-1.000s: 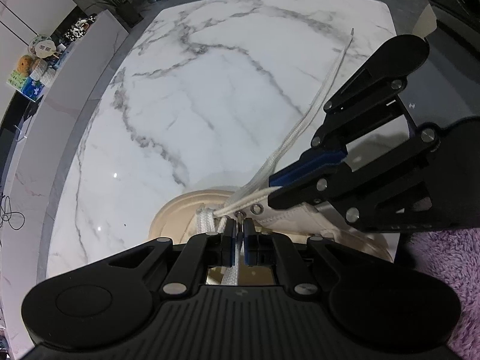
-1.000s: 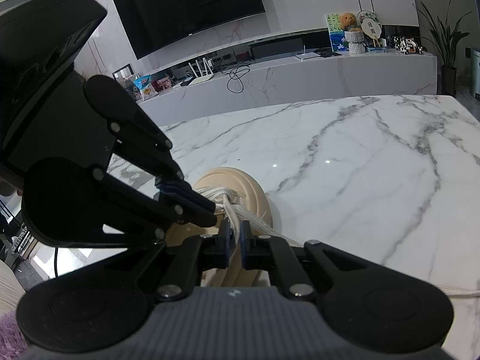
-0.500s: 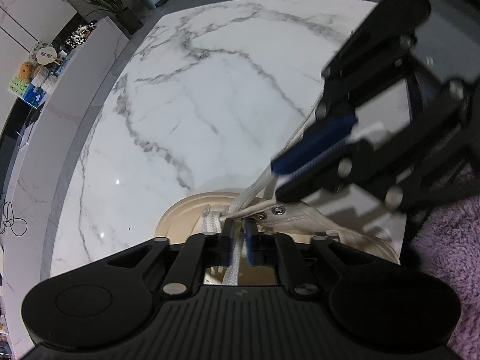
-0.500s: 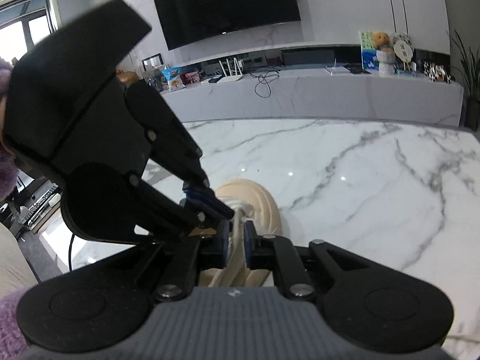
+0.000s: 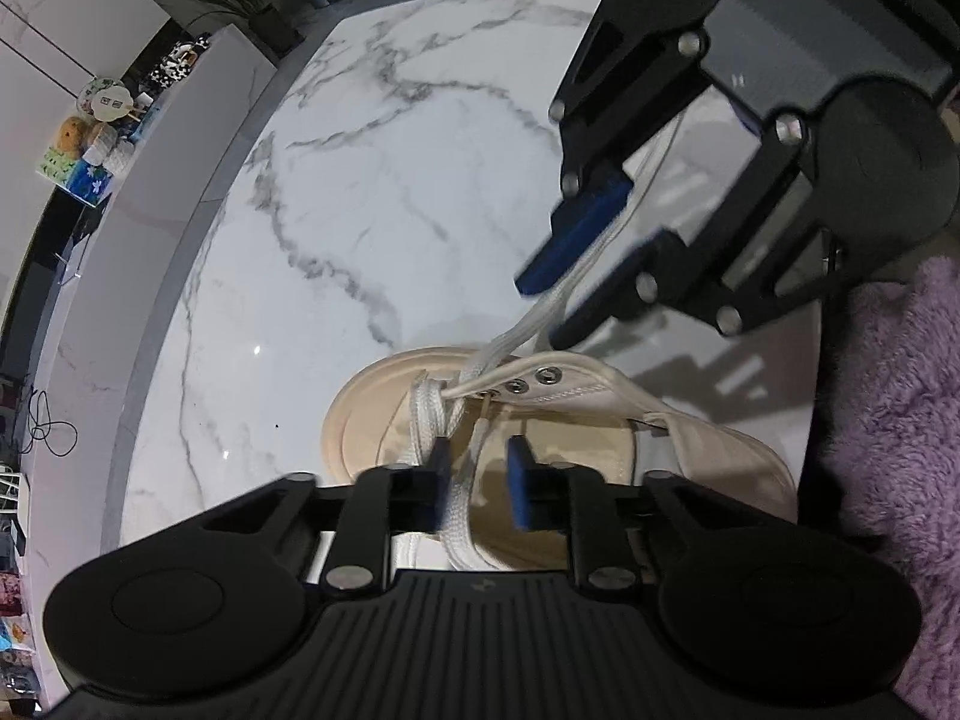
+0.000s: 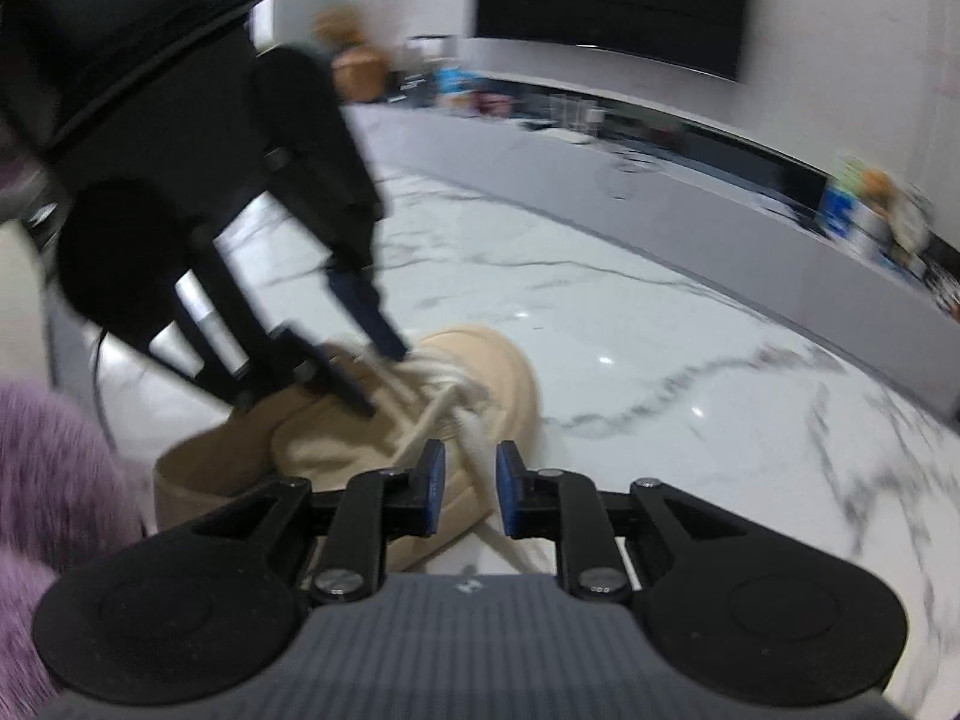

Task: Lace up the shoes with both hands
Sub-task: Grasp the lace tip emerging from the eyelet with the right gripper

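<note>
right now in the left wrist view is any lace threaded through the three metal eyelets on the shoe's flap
No. The three metal eyelets on the shoe show bare holes, while the white lace crosses only nearer the toe.

no words, brands or numbers can be read anywhere here. the packages on the far shelf (image 5: 90, 144) are too small and blurred to make out.

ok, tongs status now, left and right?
Left tongs: open, just closing, lace loose between the pads.
Right tongs: open, just opening, lace between the pads, unclamped.
</note>
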The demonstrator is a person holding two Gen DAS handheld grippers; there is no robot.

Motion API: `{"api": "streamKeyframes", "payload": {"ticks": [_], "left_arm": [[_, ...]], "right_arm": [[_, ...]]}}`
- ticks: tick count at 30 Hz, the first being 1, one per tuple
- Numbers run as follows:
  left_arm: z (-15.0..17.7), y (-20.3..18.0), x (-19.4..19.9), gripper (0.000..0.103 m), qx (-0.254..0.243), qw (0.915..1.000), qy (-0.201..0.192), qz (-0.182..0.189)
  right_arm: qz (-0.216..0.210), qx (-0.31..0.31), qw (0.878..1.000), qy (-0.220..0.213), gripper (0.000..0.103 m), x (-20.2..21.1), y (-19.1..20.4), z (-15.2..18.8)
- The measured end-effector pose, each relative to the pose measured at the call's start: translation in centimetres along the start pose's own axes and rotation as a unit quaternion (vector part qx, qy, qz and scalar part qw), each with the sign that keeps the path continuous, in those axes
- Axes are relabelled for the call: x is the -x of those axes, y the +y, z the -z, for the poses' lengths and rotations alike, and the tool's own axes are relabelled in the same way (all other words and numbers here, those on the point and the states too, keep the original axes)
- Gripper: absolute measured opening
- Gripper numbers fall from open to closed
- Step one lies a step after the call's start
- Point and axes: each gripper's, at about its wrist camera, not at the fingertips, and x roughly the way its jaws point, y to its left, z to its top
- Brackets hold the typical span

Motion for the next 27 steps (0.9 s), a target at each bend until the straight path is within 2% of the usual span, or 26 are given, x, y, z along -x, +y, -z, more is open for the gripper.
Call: {"api": "streamKeyframes", "payload": {"ticks": [2, 7, 19, 21, 27], "left_arm": [[-0.1, 0.2, -0.2, 0.007, 0.002, 1.0, -0.001, 0.0], [-0.2, 0.5, -0.5, 0.004, 0.004, 1.0, -0.004, 0.001], [-0.5, 0.4, -1.0, 0.004, 0.006, 0.9998, -0.016, 0.011], [-0.5, 0.4, -1.0, 0.004, 0.009, 0.9998, -0.018, 0.009], [-0.1, 0.3, -0.3, 0.005, 0.017, 0.9992, -0.035, -0.001]], "right_arm": [[-0.008, 0.041, 0.999, 0.007, 0.02, -0.6, 0.3, 0.2], [-0.006, 0.122, 0.992, 0.015, 0.019, -1.7, 0.8, 0.1], [-0.018, 0.214, 0.977, 0.006, 0.011, -2.7, 1.3, -0.4], [-0.019, 0.223, 0.975, 0.007, 0.005, -2.8, 1.4, -0.4], [-0.013, 0.233, 0.972, 0.009, 0.003, -2.1, 1.6, -0.3]]}}
